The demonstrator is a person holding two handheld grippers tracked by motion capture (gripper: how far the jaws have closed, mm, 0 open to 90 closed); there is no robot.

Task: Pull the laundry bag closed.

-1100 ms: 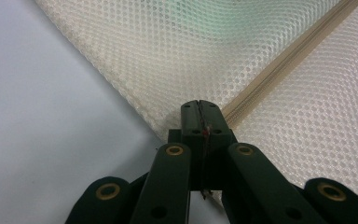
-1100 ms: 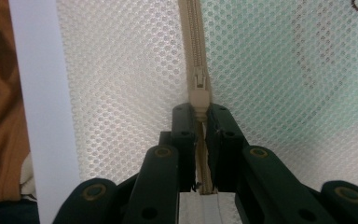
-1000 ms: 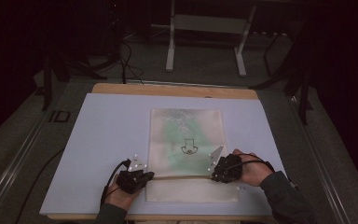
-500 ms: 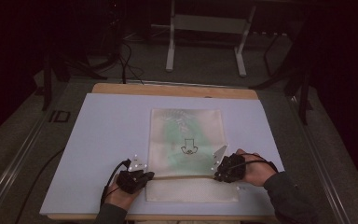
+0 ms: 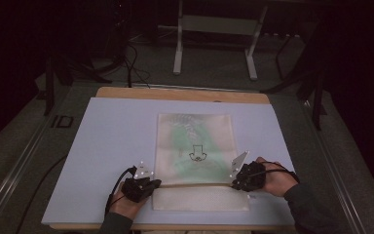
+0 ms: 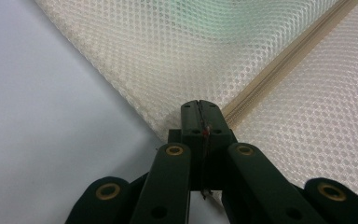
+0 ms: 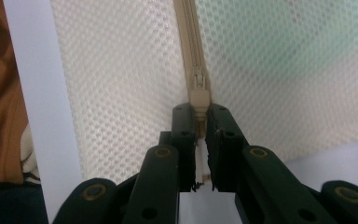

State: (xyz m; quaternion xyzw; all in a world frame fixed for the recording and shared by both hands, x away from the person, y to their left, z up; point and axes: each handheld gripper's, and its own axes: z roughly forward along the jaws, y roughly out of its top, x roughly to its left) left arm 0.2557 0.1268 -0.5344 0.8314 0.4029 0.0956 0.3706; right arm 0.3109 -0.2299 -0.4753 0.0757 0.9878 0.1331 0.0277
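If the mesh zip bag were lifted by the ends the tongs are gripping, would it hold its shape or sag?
Probably sag: the mesh bag is thin open-weave fabric lying flat on the table. It is likely light, since only something green and flat shows through. The left tongs pinch its corner at the zipper end and the right tongs grip the zipper pull, so the zipper line may stay taut between them.

A fixed camera looks forward and down over the table (image 5: 102, 146) from the person's side. Two close cameras ride the grippers, both facing the mesh bag (image 6: 135, 51), probably along its zipper (image 7: 186, 37).
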